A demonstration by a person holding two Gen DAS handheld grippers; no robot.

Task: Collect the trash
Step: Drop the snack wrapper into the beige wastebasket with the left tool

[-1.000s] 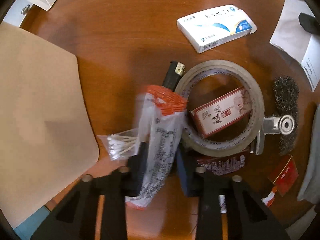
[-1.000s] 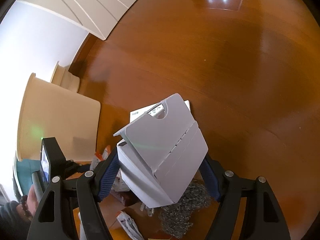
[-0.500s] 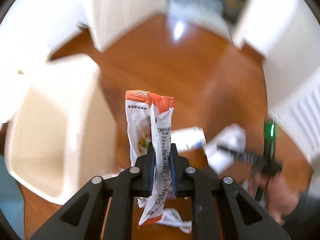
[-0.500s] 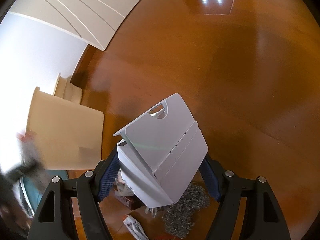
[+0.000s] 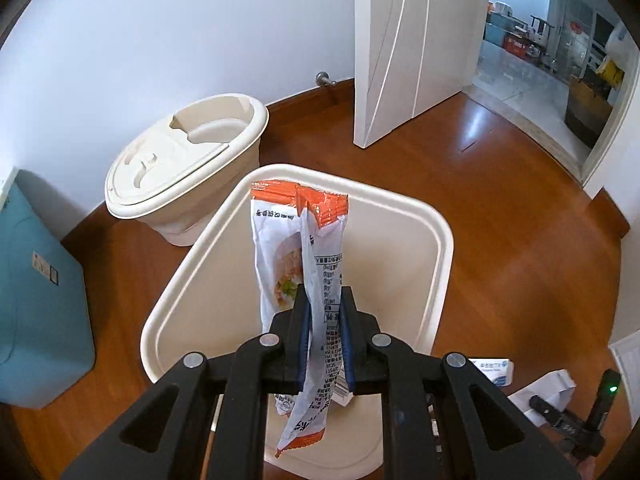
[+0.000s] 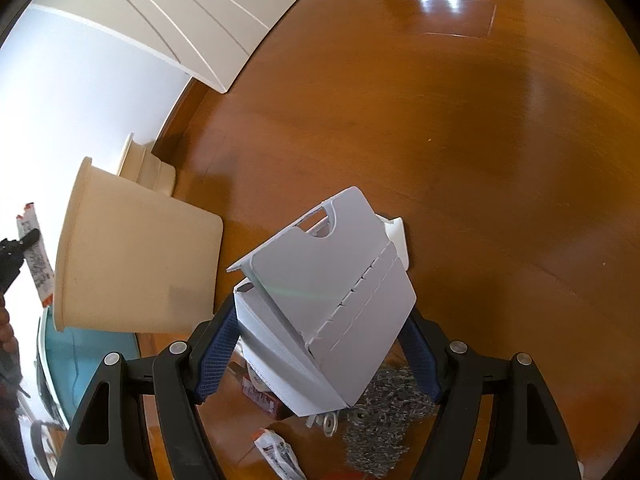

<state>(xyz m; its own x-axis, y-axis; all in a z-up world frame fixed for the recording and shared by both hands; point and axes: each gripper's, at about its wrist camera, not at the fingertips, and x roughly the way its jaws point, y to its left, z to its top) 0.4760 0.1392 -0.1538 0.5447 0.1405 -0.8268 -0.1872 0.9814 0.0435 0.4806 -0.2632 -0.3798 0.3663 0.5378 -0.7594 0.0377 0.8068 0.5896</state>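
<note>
My left gripper (image 5: 323, 336) is shut on a white and orange snack wrapper (image 5: 298, 248) and holds it upright over the open cream trash bin (image 5: 436, 276). The wrapper (image 6: 36, 256) and the bin (image 6: 132, 264) also show at the left of the right wrist view. My right gripper (image 6: 318, 356) is shut on an opened white cardboard box (image 6: 328, 304), held above the wooden floor beside the bin.
The bin's cream lid (image 5: 188, 164) lies by the wall. A teal box (image 5: 36, 304) stands left. A white door (image 5: 416, 44) is behind. On the floor lie a steel scourer (image 6: 384, 424), a small wrapper (image 6: 280, 456), a red box (image 6: 260, 398) and a medicine box (image 5: 492, 370).
My left gripper has closed on the wrapper, lifted it off the floor clutter and carried it over the open bin. The right gripper keeps holding the white box almost still.
</note>
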